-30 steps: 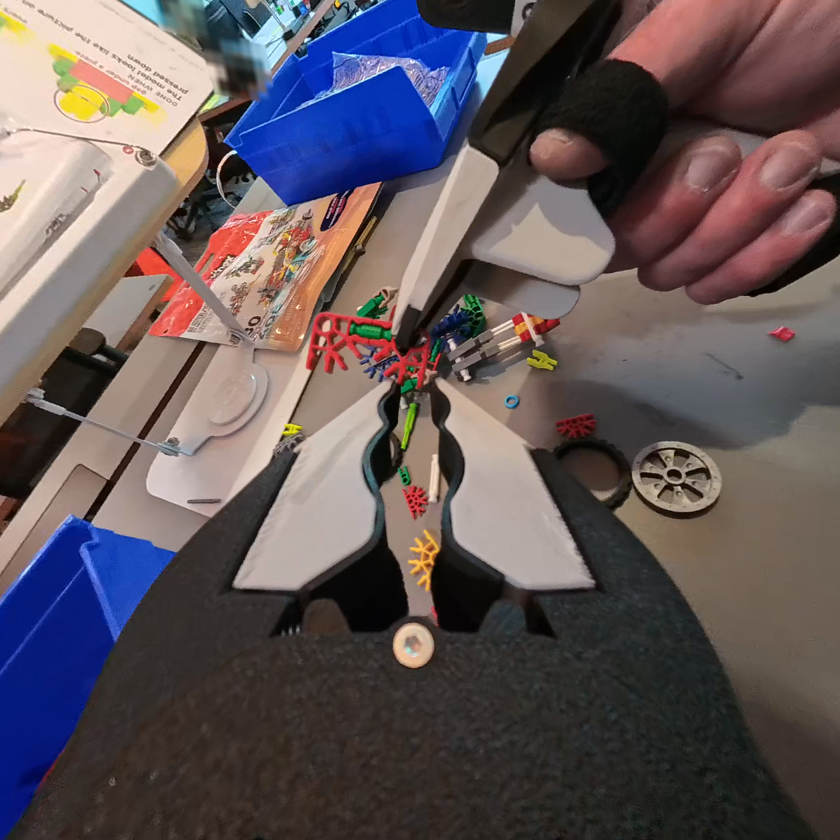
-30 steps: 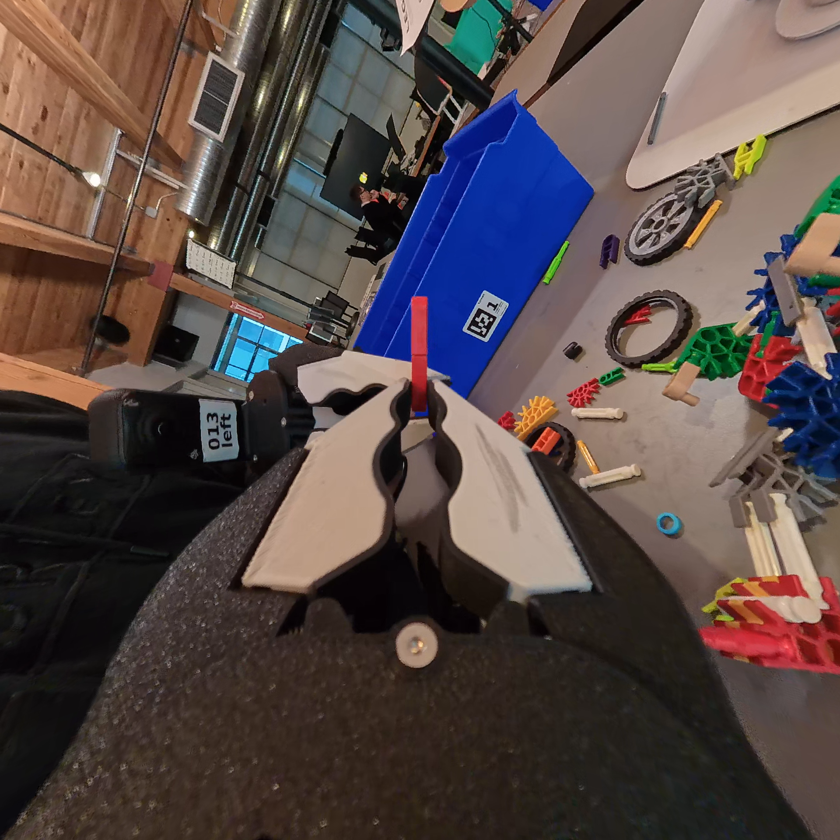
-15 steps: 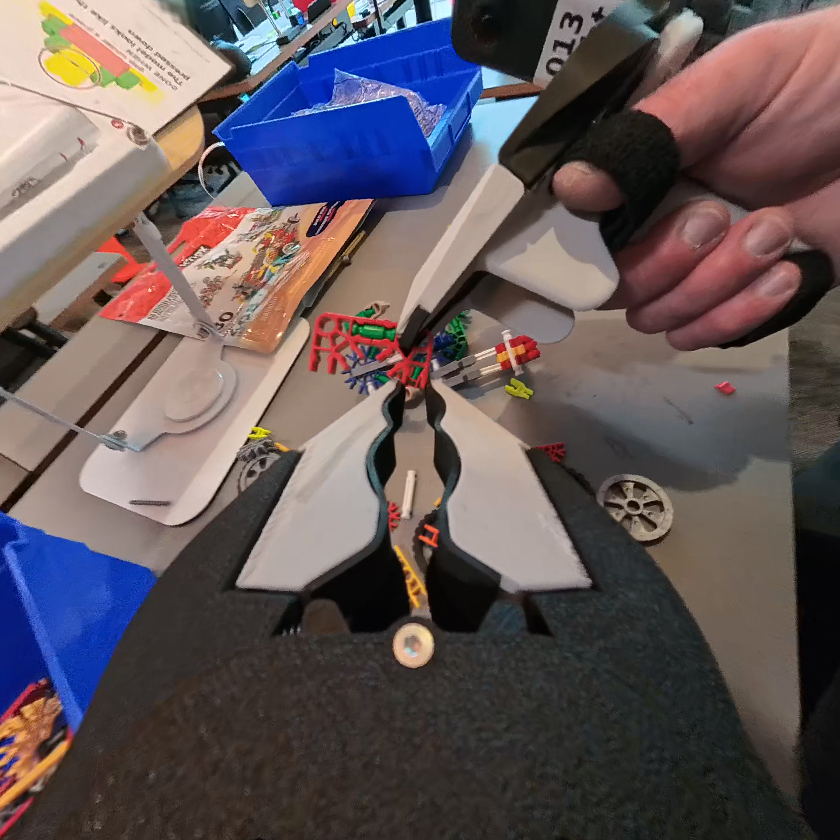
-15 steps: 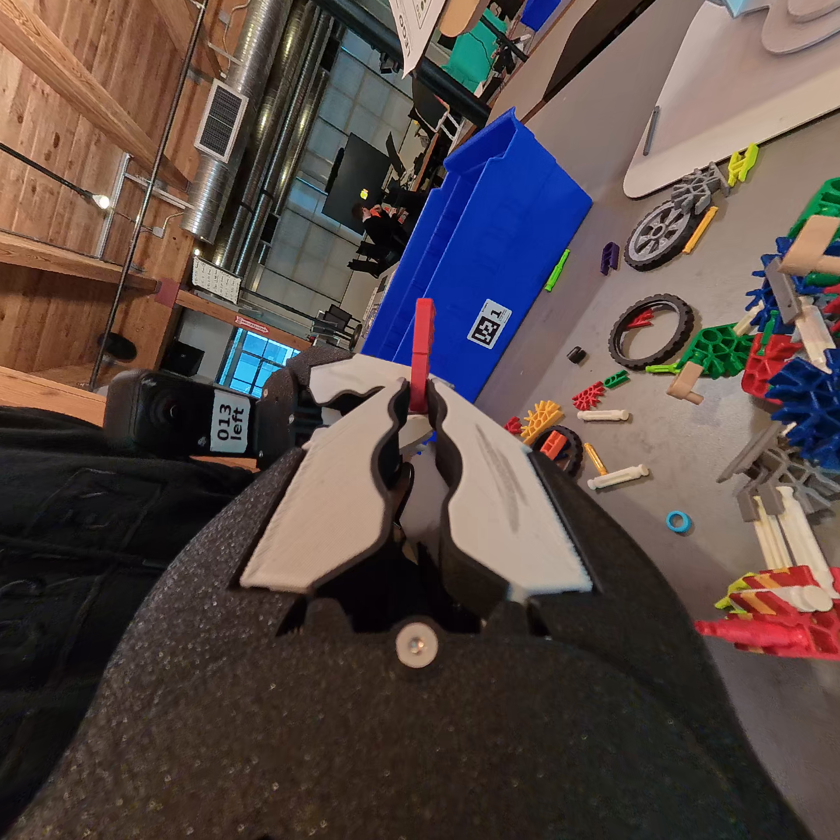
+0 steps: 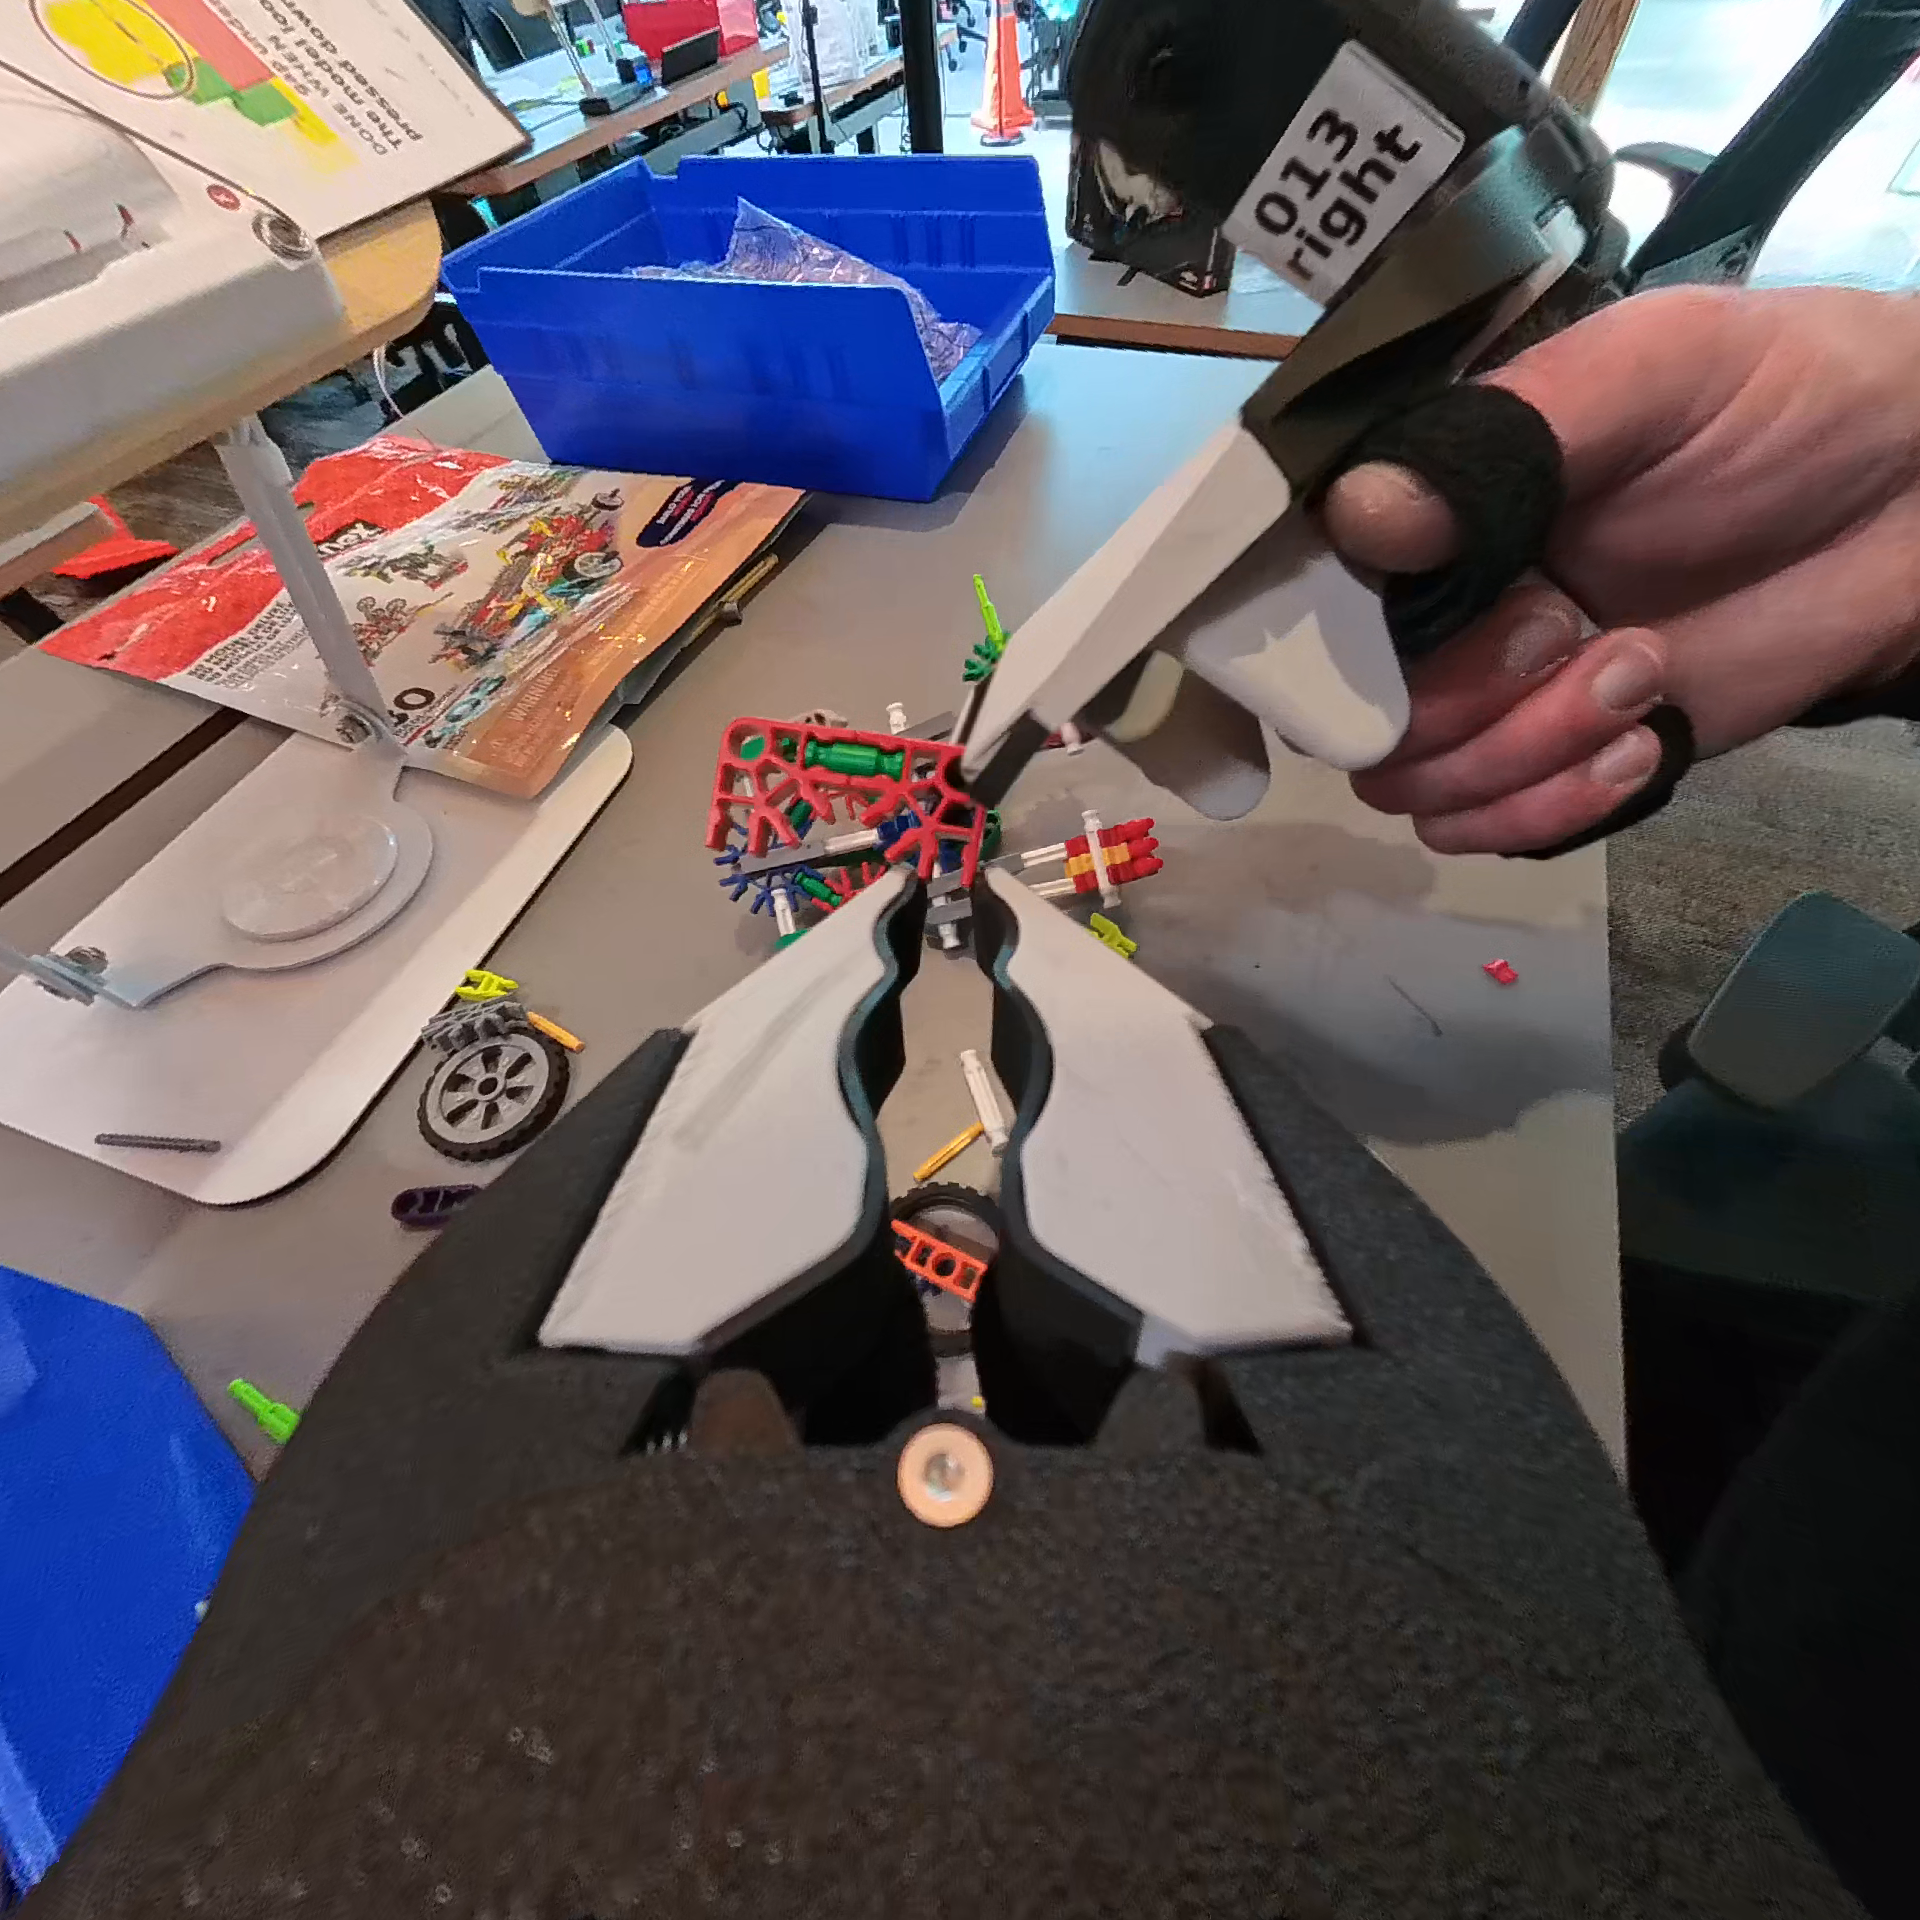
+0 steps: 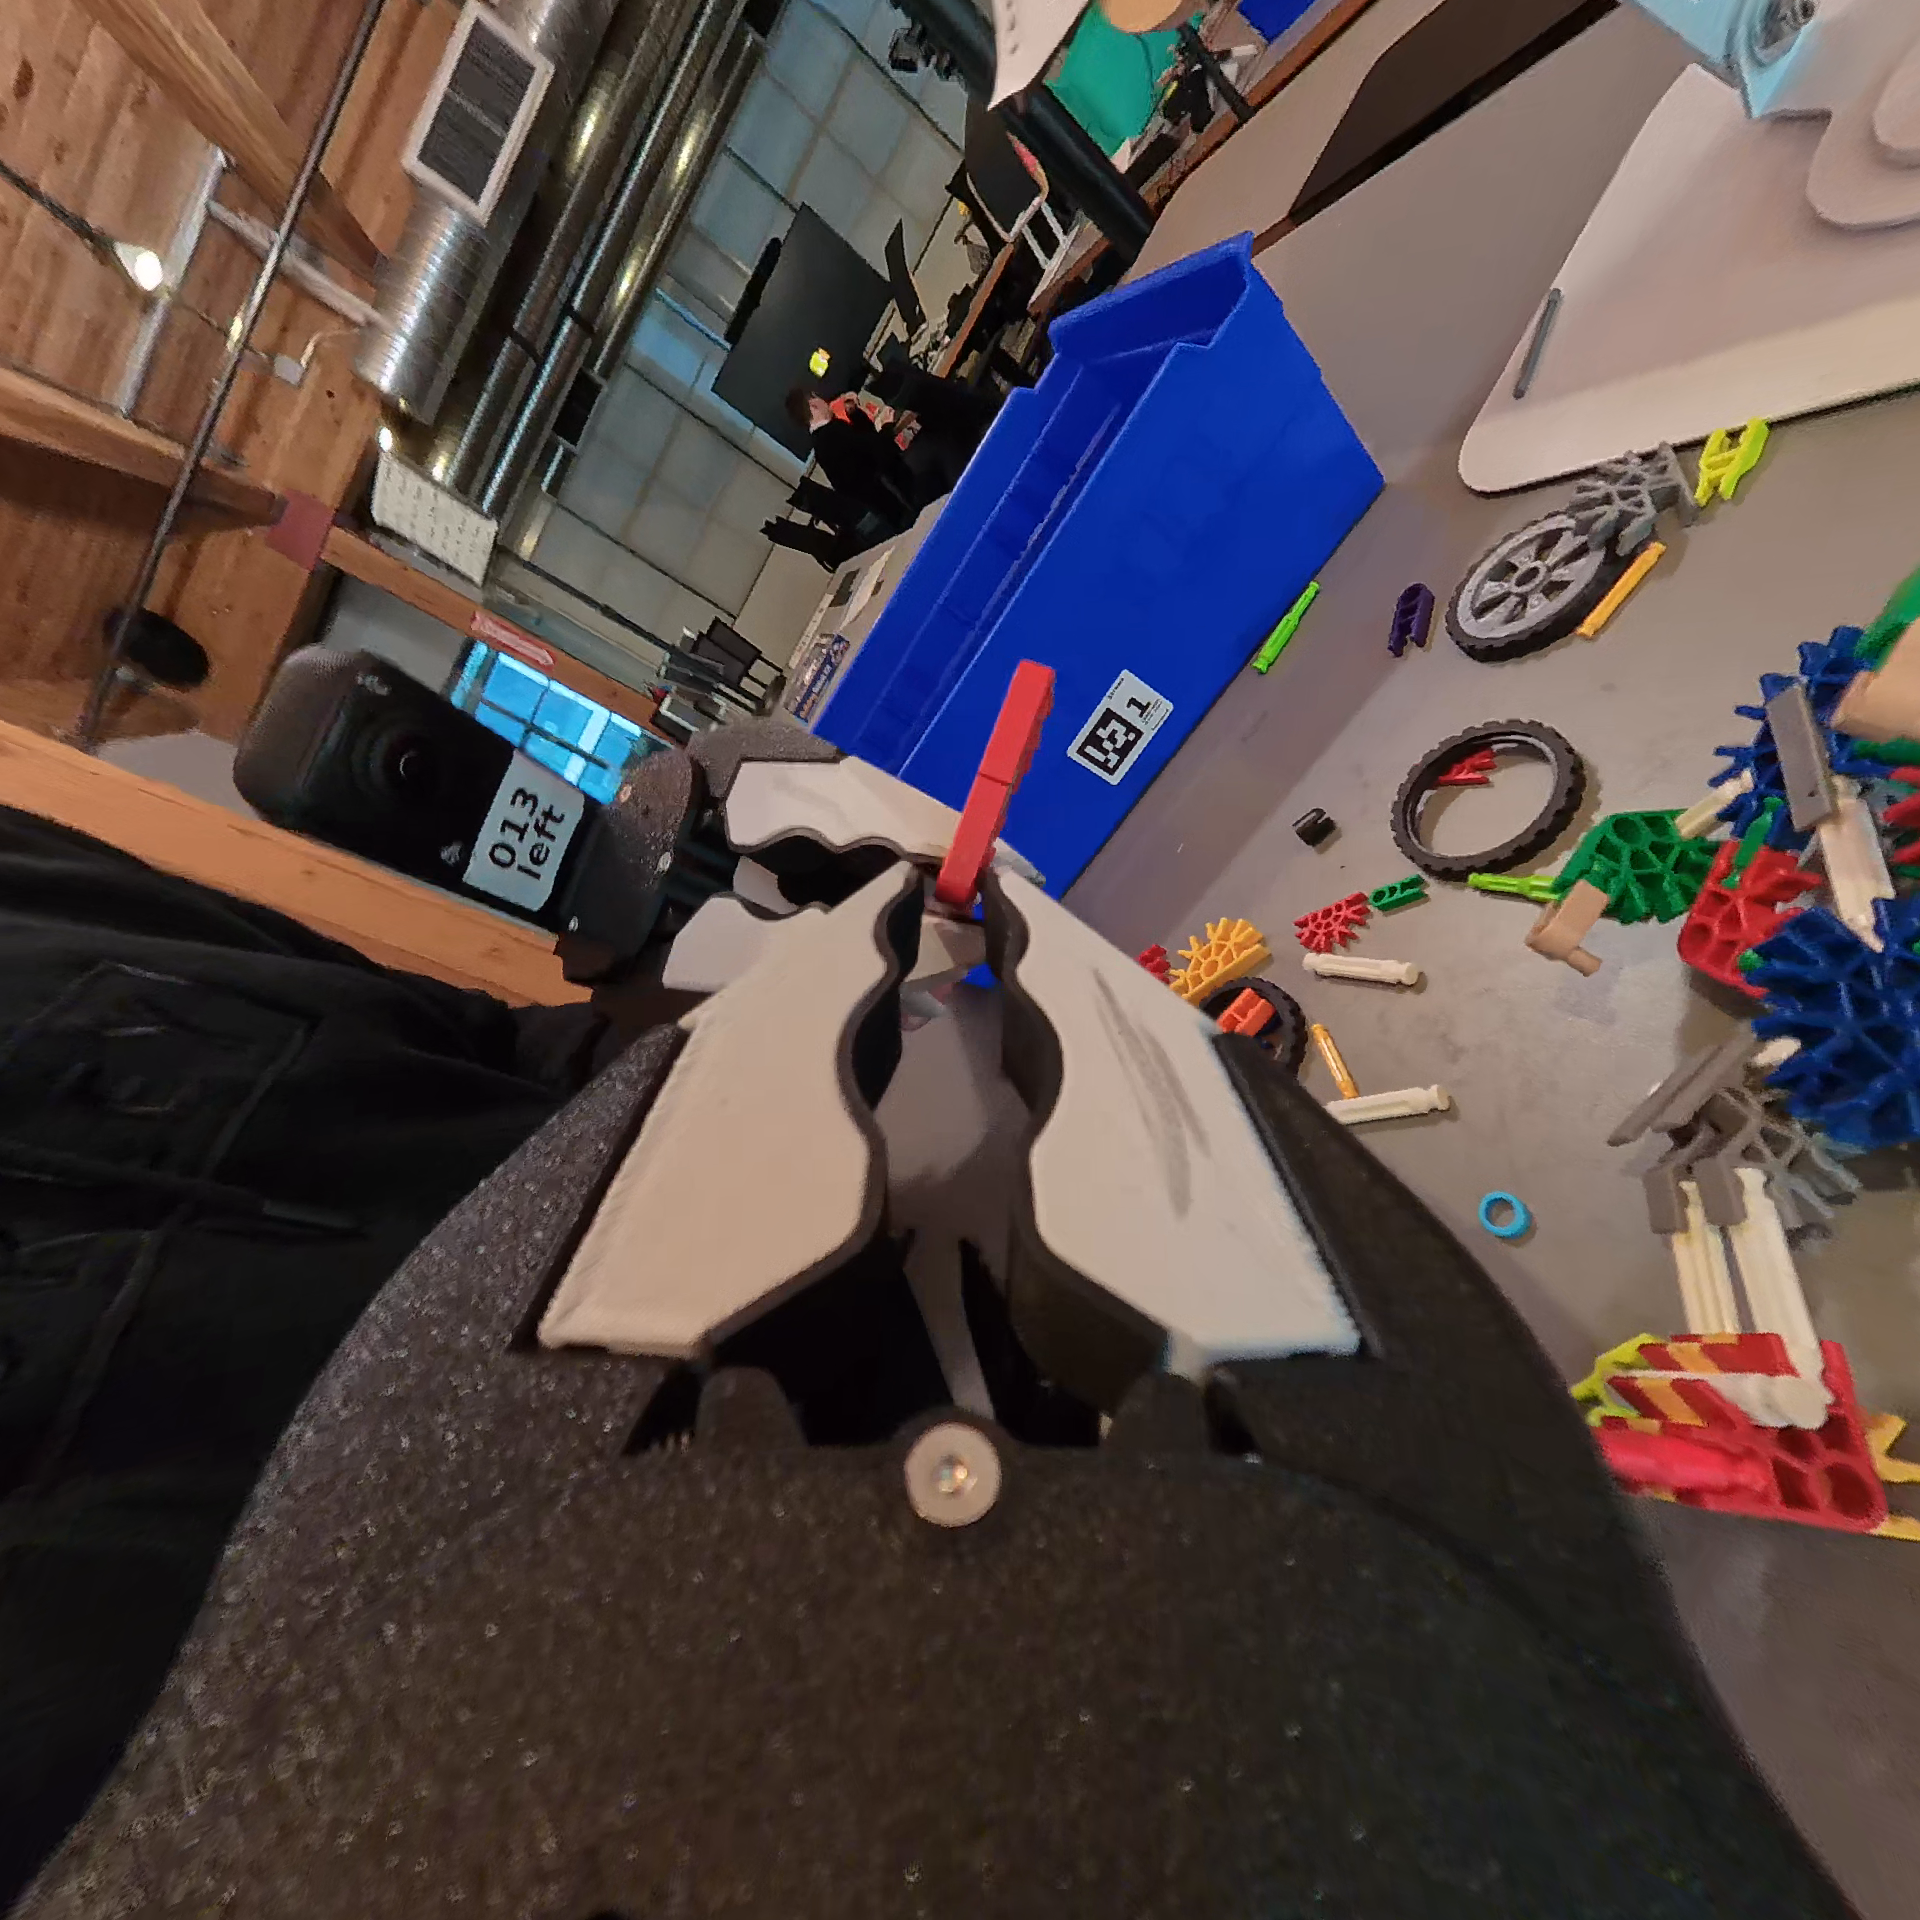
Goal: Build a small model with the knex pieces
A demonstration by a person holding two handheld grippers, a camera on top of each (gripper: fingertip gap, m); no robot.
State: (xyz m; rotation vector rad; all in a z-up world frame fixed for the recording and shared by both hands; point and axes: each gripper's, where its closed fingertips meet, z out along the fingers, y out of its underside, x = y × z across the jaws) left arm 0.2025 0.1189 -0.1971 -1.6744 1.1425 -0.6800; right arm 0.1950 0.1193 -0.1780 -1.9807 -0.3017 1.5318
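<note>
Since the earlier frame, the left tongs [image 5: 943,896] have risen away from the counter [image 5: 1299,935], so the toy pieces look smaller. Their tips stand narrowly apart, empty, above the red-and-green toy cluster [image 5: 847,795]. The right tongs [image 6: 951,899] are clamped on a red rod [image 6: 997,774], held beside the blue bin [image 6: 1122,582].

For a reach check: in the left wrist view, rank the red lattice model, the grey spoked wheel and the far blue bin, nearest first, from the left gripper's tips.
From the left gripper:
1. Red lattice model, just beyond the tips.
2. Grey spoked wheel, lower left.
3. Blue bin, at the table's far side.
</note>
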